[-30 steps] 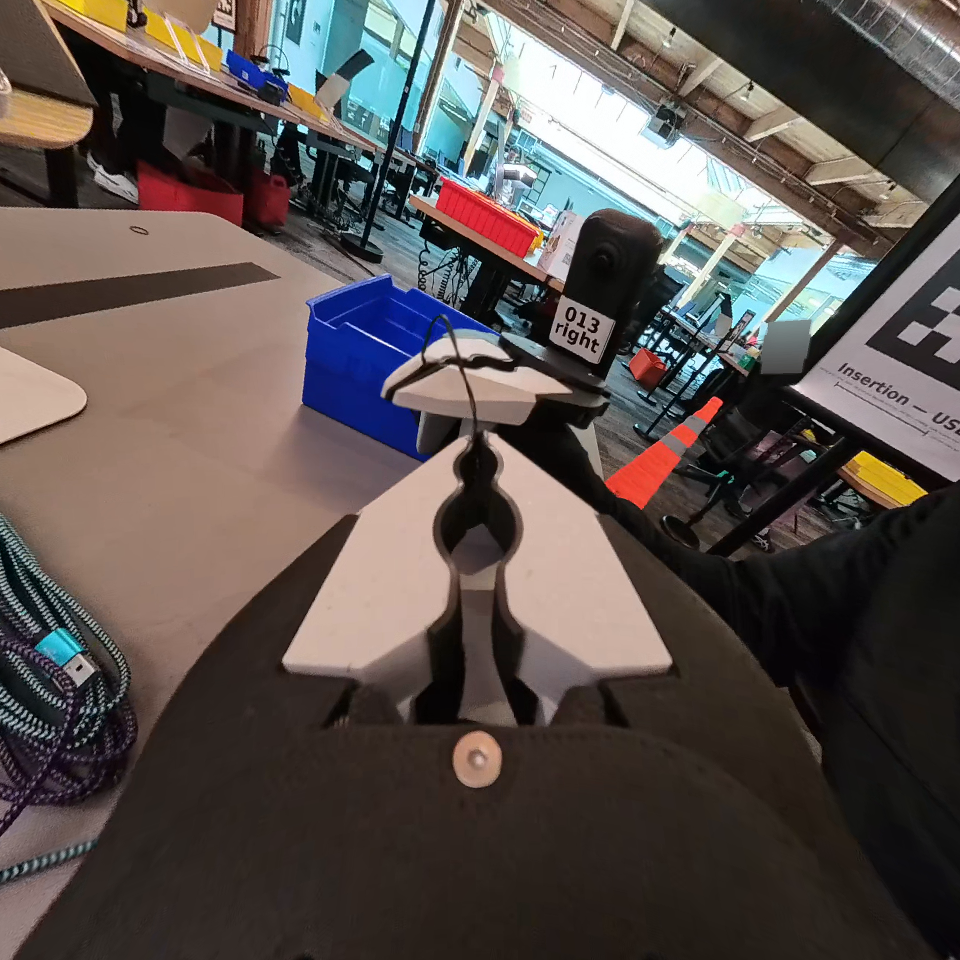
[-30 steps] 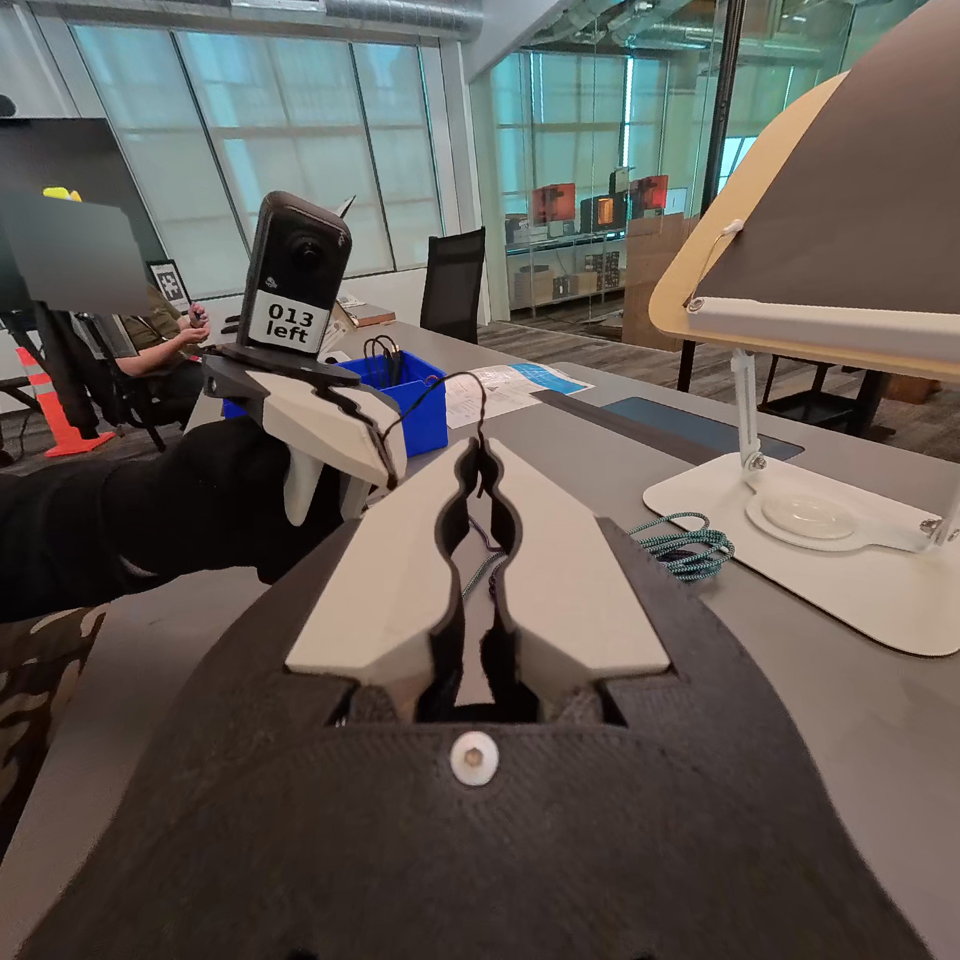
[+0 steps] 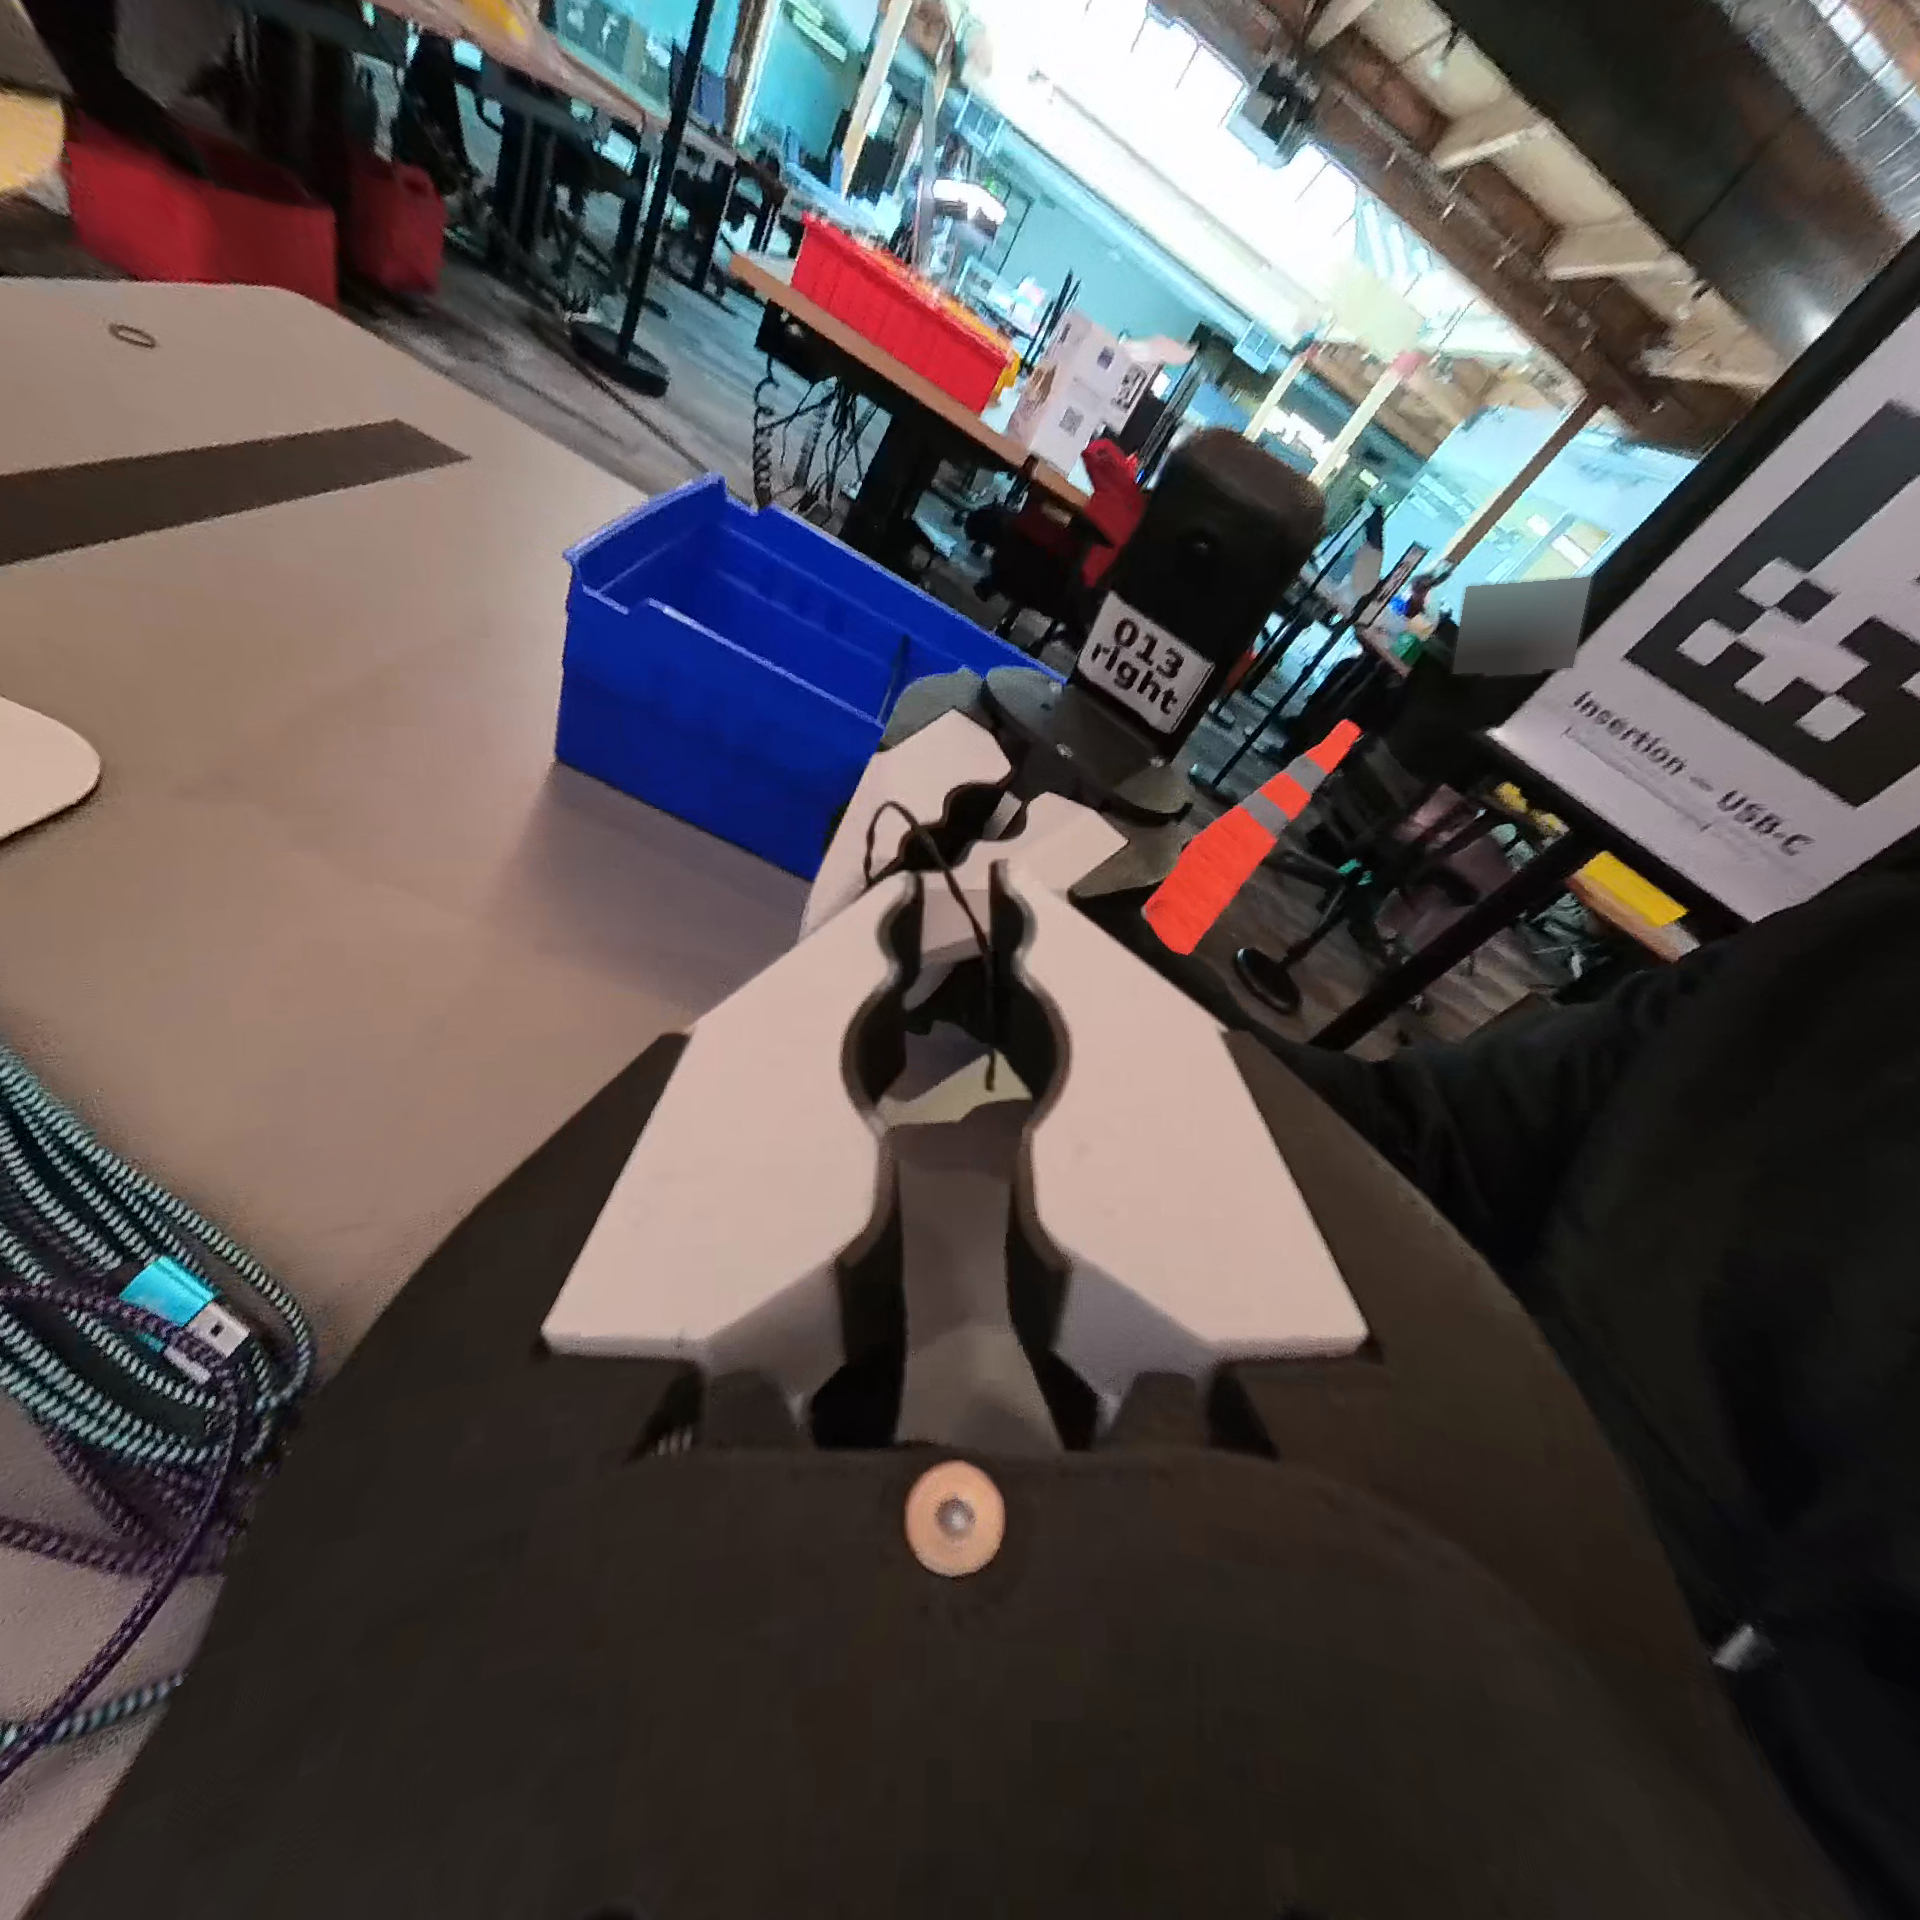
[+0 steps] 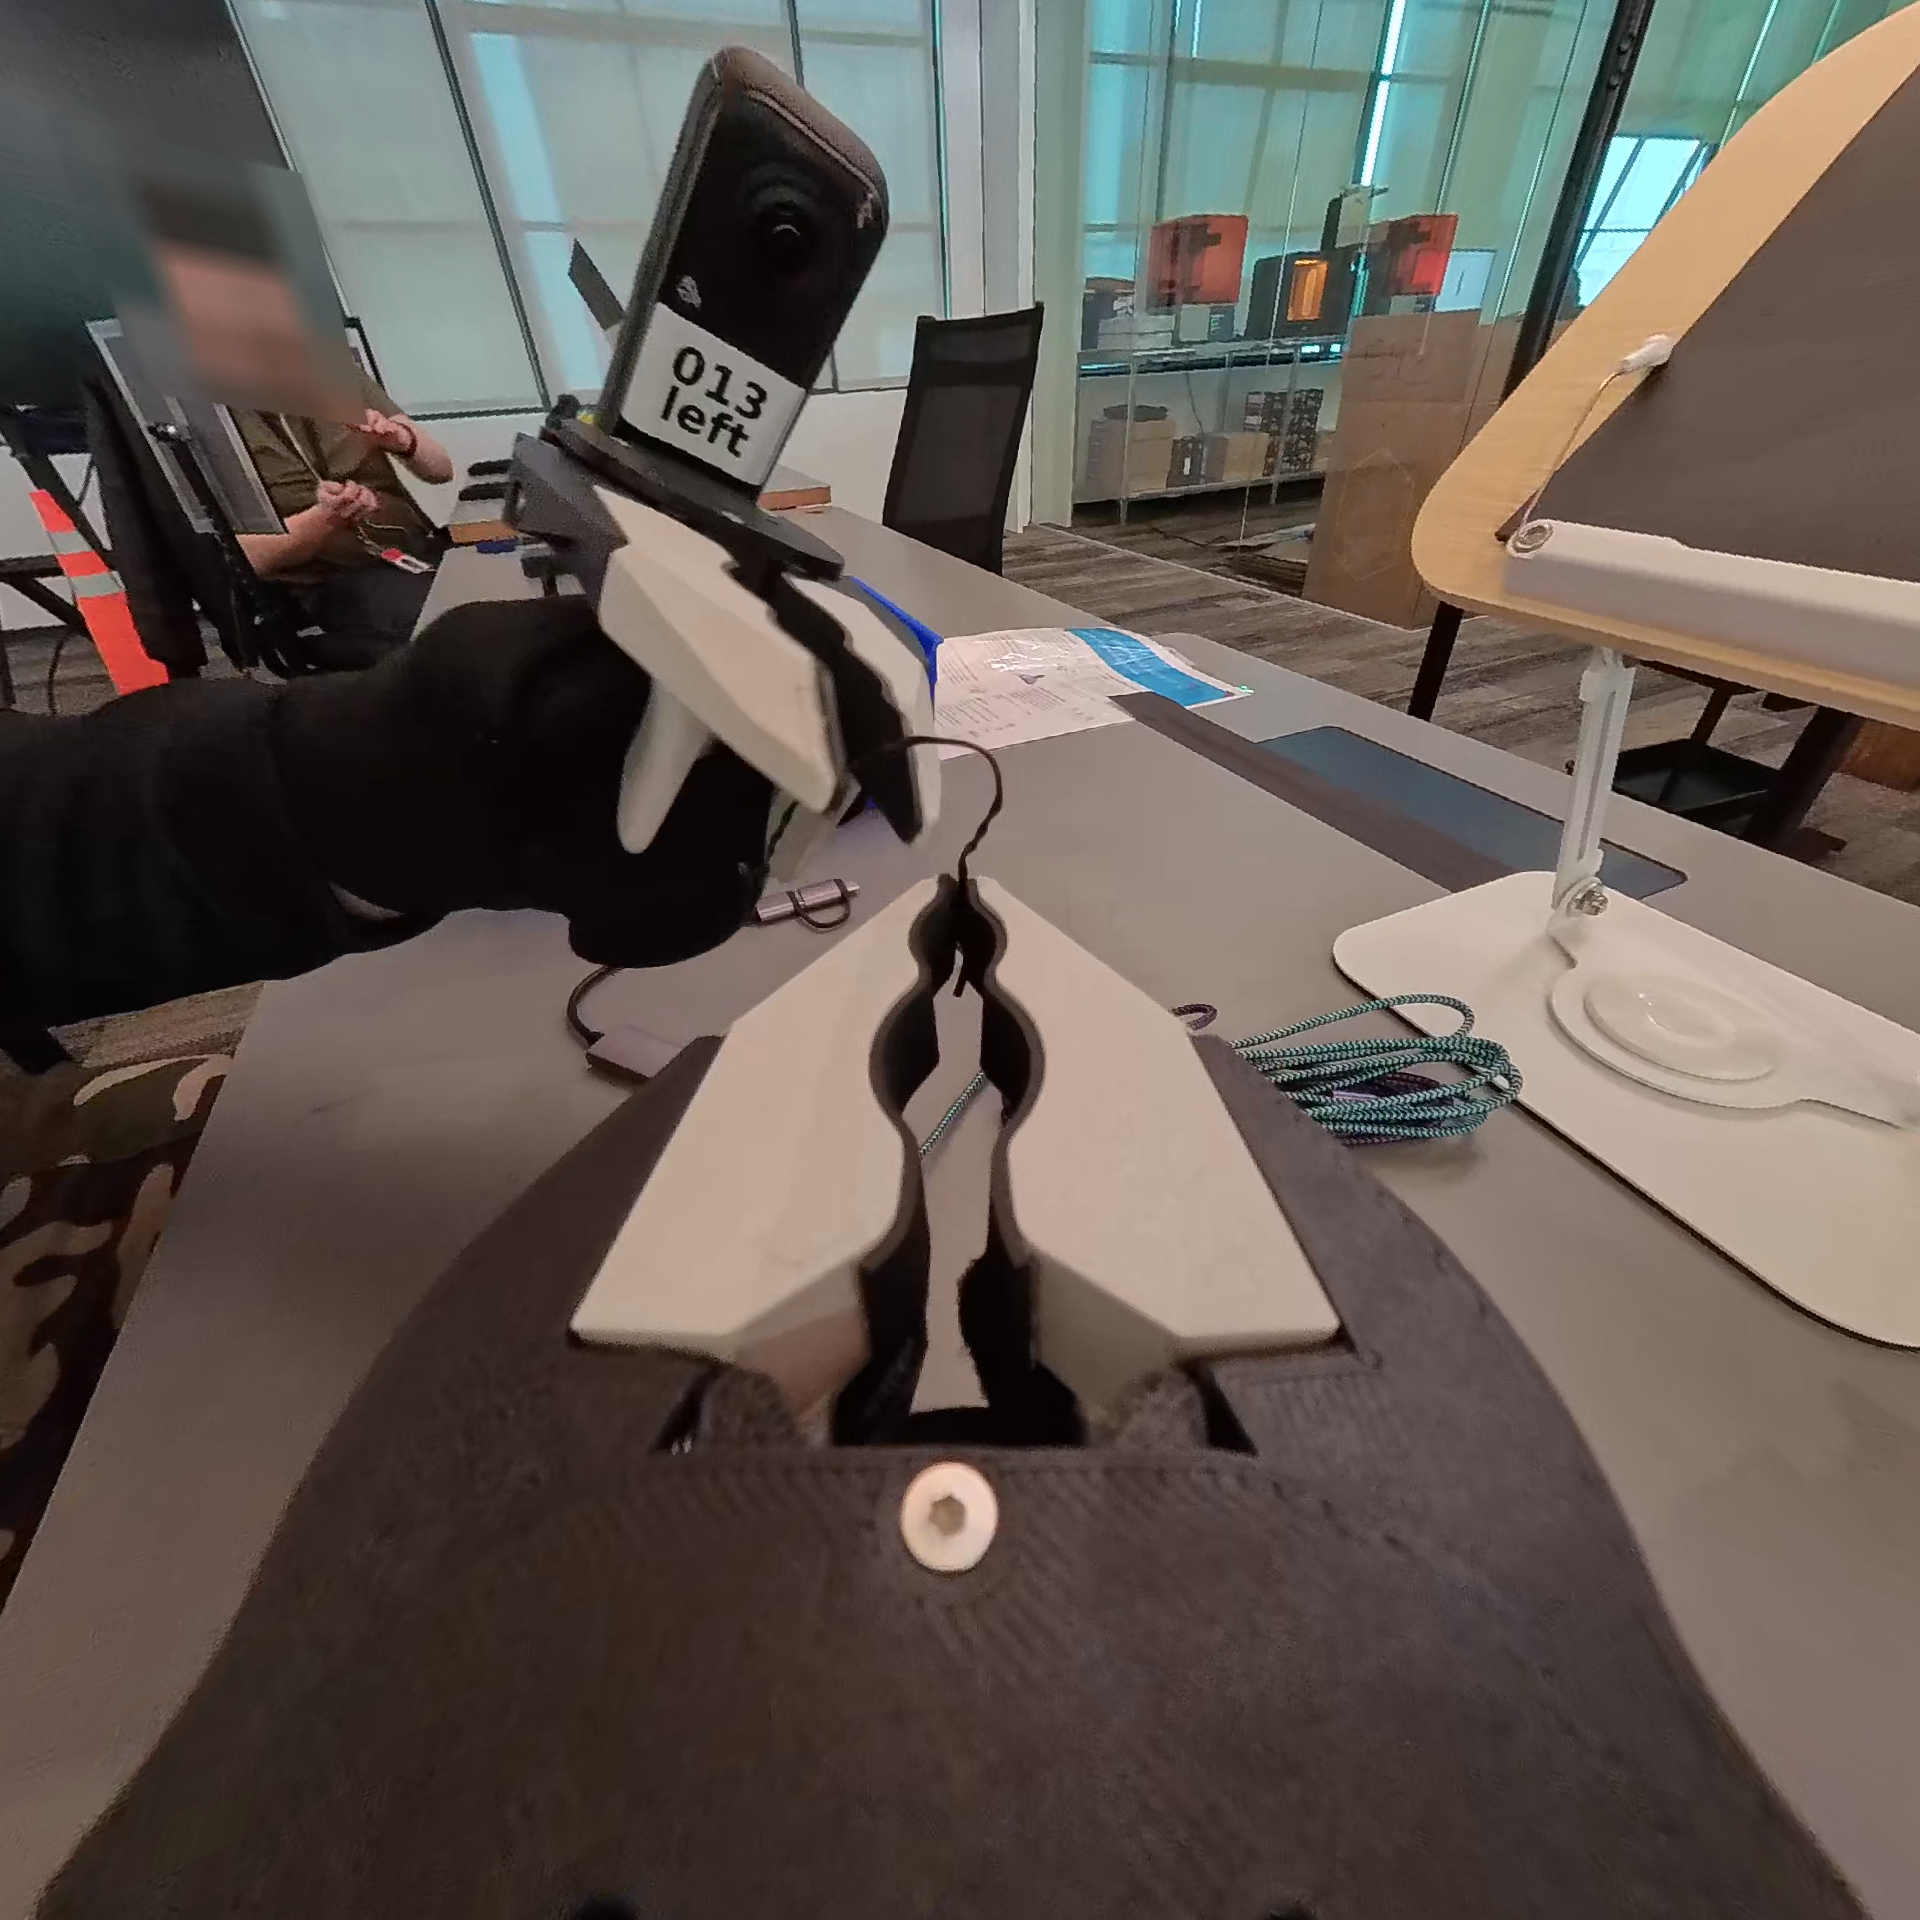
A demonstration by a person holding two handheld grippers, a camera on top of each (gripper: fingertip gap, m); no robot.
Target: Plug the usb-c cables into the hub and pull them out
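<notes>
while right hand-held gripper (image 4: pixel 961 894) pinches thin black wire (image 4: pixel 982 779), left hand-held gripper (image 3: pixel 956 883) parted, teal cable plug (image 3: pixel 171 1299) pointing lower-right

Ahead of my left gripper (image 3: pixel 954 883) the way is blocked: the right gripper (image 3: pixel 940 821) sits tip to tip with it, a thin black wire (image 4: pixel 961 790) strung between the two. Just behind stands the blue bin (image 3: pixel 727 665), closing off the far side. To my left, the worktop (image 3: pixel 312 727) lies bare up to the bin. The coiled braided cables (image 4: pixel 1371 1070) crowd the near edge beside the white lamp base (image 4: pixel 1662 1039). The hub (image 4: pixel 634 1049) and its cord lie under the gloved left hand (image 4: pixel 499 769), with bare worktop in front of them.
</notes>
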